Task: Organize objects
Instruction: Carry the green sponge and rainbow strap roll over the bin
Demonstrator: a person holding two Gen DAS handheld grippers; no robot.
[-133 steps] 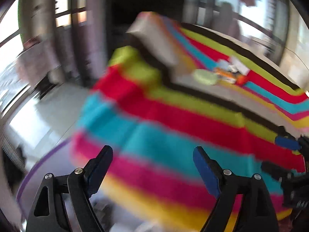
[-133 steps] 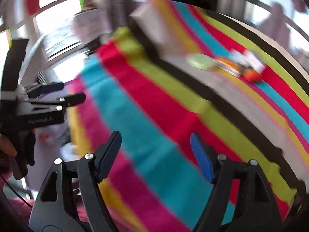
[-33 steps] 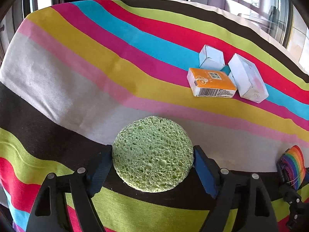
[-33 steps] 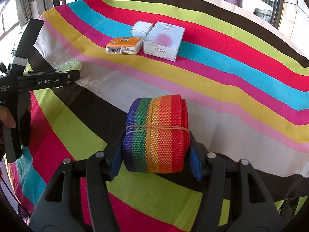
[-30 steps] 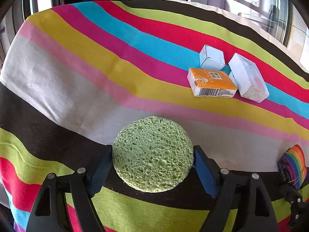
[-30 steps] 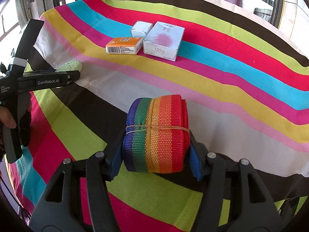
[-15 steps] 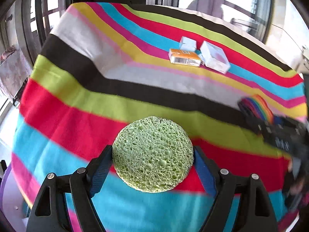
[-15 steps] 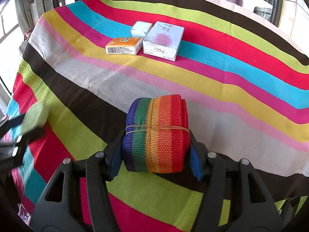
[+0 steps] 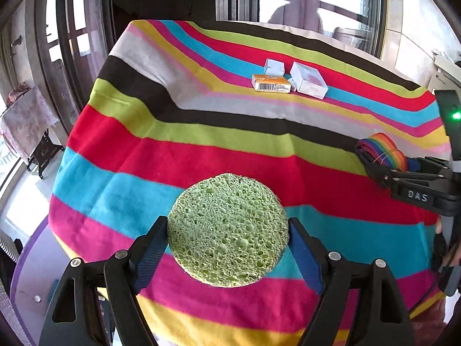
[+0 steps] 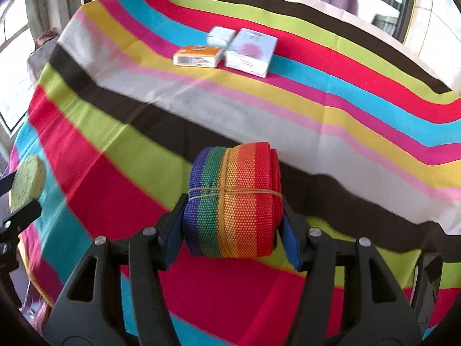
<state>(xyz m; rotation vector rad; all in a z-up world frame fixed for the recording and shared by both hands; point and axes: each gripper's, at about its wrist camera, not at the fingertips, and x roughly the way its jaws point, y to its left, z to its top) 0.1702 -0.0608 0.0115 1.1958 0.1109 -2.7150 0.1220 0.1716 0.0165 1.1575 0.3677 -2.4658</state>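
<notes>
- Left gripper [image 9: 228,235] was clamped on the round green sponge [image 9: 227,230], pads pressing both edges, held up above the striped tablecloth [image 9: 201,150] near its front edge.
- Right gripper [image 10: 234,216] had the rainbow strap roll [image 10: 233,201] squeezed btwn its blue pads; rubber bands crossed over the roll, also off the cloth.
- Far side of the table: orange box [image 9: 270,83], small white box [image 9: 274,67] & bigger white box [image 9: 309,84], all bunched tight together, well apart from both grippers.
</notes>
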